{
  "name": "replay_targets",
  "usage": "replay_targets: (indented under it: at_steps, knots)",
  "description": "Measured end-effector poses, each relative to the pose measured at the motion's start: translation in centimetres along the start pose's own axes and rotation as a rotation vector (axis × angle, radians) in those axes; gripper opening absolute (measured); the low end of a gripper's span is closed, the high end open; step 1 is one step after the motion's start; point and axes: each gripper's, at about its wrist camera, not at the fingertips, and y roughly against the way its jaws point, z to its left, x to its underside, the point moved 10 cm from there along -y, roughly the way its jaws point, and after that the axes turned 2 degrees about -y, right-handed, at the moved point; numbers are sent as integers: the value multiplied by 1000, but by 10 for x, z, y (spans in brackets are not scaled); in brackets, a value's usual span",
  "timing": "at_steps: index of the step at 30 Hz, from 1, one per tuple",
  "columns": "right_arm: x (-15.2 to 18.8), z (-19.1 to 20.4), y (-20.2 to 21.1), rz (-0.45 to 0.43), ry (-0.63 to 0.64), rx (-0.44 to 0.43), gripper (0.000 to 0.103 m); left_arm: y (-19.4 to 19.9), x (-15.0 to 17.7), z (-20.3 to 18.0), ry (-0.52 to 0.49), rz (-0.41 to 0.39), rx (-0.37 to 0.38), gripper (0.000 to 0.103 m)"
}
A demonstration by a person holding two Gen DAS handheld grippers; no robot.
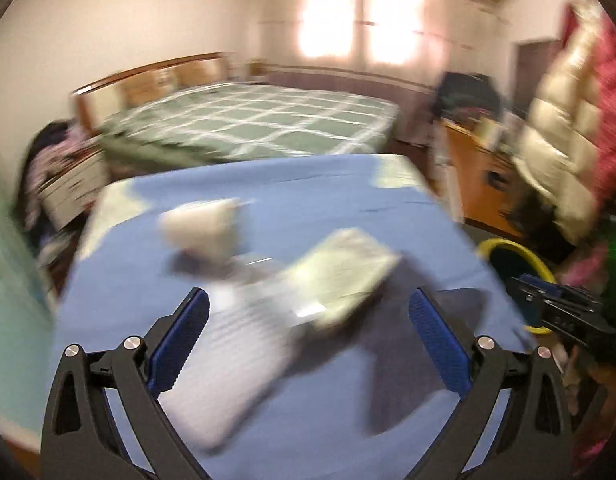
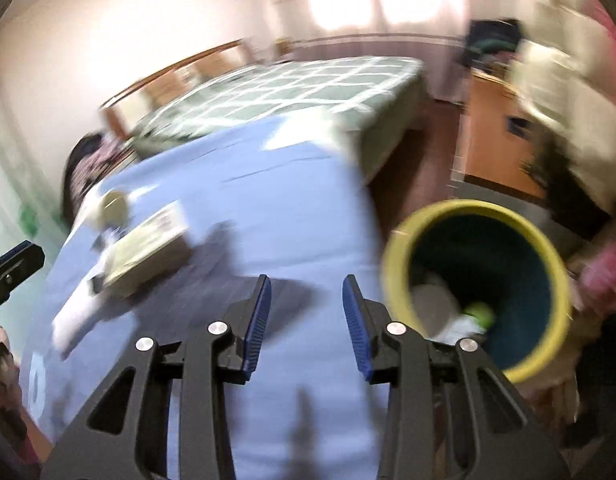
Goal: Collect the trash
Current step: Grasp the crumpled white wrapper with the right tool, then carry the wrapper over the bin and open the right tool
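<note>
Both views are smeared with motion blur, so small details are uncertain. The left gripper (image 1: 308,312) hangs above a table covered in a blue cloth (image 1: 308,200), its fingers spread wide with nothing between them; that wide stance suits a reach for the broad, flat pieces of trash lying ahead of it. Nearest, just past the fingertips, lies a flat pale box (image 1: 347,276), resting partly on a long white packet (image 1: 244,344) that runs back toward the camera under the left finger. Farther off on the cloth sits a crumpled white lump (image 1: 202,232), probably paper or a cup, though the blur hides which. The right gripper (image 2: 306,308) is over the near right part of the table, fingers partly apart and empty, pointing toward the table edge beside the bin (image 2: 475,292). The bin stands on the floor just off the table's right edge, seemingly placed there so that things lifted from the cloth need only a short carry. It has a yellow rim and a dark inside, and it already holds some trash: a pale grey rounded piece, something white, and a bright green scrap at the bottom. From the right view the box, the packet and a small round thing (image 2: 115,206) by the far left corner remain on the cloth, so collecting seems partly done.
</note>
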Motion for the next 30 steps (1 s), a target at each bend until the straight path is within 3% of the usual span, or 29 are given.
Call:
replay_targets:
  at_steps: [6, 9, 13, 19, 22, 23, 30]
  knots:
    - [-1, 115, -27, 34, 186, -117, 36, 32, 31, 112, 141, -18, -158, 98]
    - [-2, 163, -37, 32, 262, -152, 36, 41, 40, 139, 175, -32, -181, 98]
    - [-2, 202, -59, 54, 332, -134, 36, 43, 47, 152, 186, -37, -162, 98]
    - [11, 214, -81, 81, 391, -75, 35, 34, 52, 140, 185, -23, -138, 98]
    - [11, 214, -83, 64, 409, -43, 23, 29, 53, 136, 186, -15, -136, 98]
    - [11, 215, -84, 65, 405, -51, 15, 28, 53, 135, 187, -12, -137, 98]
    - [4, 210, -70, 76, 307, -163, 12, 20, 54, 136, 184, 0, -137, 98]
